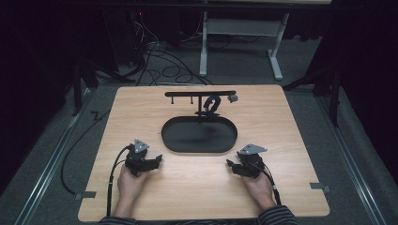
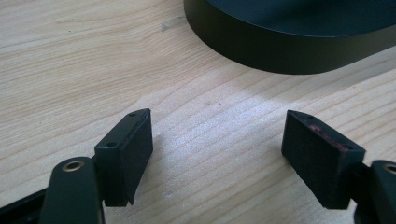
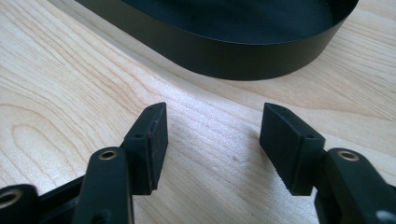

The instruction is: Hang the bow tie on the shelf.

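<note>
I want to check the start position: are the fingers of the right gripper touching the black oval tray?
Apart. In the right gripper view, bare wood lies between the right gripper and the tray wall; its fingers hold nothing.

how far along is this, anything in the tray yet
Nothing looks done: the black tray appears empty, and a dark item hangs on the rack behind it. Nothing is in hand; the left tool and right tool rest open on the table. Everything remains.
</note>
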Motion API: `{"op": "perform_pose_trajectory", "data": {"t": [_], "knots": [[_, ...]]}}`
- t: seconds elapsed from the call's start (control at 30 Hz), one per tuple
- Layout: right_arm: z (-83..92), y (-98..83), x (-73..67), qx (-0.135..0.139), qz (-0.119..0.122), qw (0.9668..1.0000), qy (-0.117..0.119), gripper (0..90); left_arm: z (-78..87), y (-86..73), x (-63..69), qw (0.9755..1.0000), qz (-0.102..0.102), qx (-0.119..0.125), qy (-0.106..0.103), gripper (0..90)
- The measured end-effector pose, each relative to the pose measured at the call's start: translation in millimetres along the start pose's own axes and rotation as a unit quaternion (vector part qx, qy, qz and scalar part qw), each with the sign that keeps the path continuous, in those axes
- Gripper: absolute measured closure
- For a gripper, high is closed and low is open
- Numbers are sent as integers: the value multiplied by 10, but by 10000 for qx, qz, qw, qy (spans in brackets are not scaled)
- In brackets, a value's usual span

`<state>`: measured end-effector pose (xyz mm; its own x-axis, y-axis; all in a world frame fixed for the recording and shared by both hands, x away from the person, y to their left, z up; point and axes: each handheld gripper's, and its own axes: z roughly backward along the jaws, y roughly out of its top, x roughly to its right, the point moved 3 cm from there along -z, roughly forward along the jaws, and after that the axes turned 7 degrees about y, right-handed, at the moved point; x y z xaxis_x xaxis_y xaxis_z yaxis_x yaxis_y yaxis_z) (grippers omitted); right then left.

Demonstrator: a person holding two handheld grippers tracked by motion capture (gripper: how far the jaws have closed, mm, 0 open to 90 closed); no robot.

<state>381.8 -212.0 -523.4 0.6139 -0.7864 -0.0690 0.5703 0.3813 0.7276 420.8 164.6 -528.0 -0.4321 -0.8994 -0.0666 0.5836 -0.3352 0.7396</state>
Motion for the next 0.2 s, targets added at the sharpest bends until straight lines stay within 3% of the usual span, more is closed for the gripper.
{"op": "perform_pose_trajectory", "data": {"t": [0.2], "knots": [[-2,1,-1,-3,-3,10000,9,422,0,0,0,10000,-3,0,-2,253]]}}
